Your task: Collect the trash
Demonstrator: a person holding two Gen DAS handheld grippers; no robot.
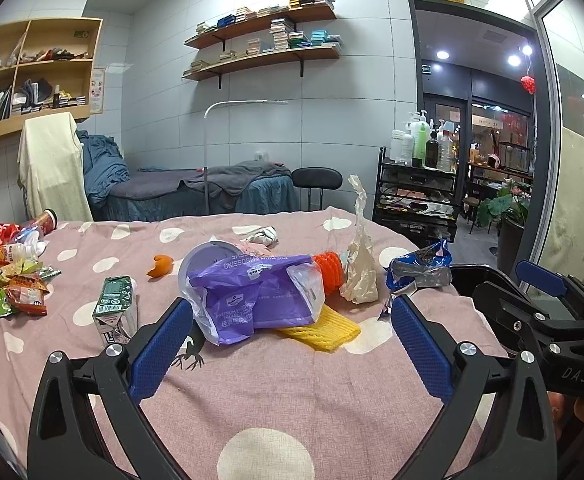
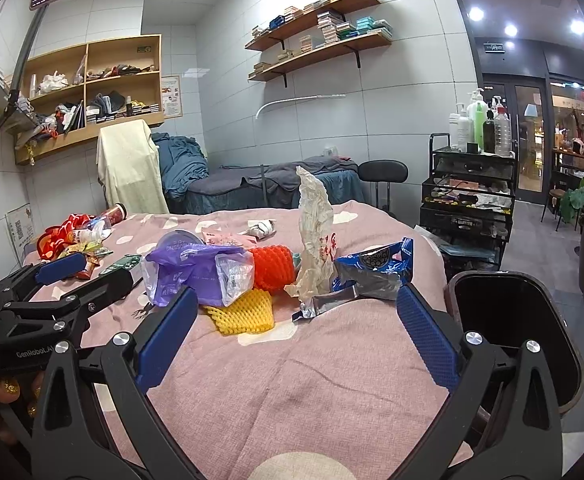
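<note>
Two open tools (image 1: 292, 320), one bin (image 2: 512, 320)

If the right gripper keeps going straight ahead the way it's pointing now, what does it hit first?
Probably the yellow foam net, lying just ahead between the open right gripper fingers, with the silver edge of the blue cookie wrapper close beside it. Depth is hard to judge.

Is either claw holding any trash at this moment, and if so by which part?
Nothing is held. The left claw and the right claw are both open and empty above the pink bedspread.
</note>
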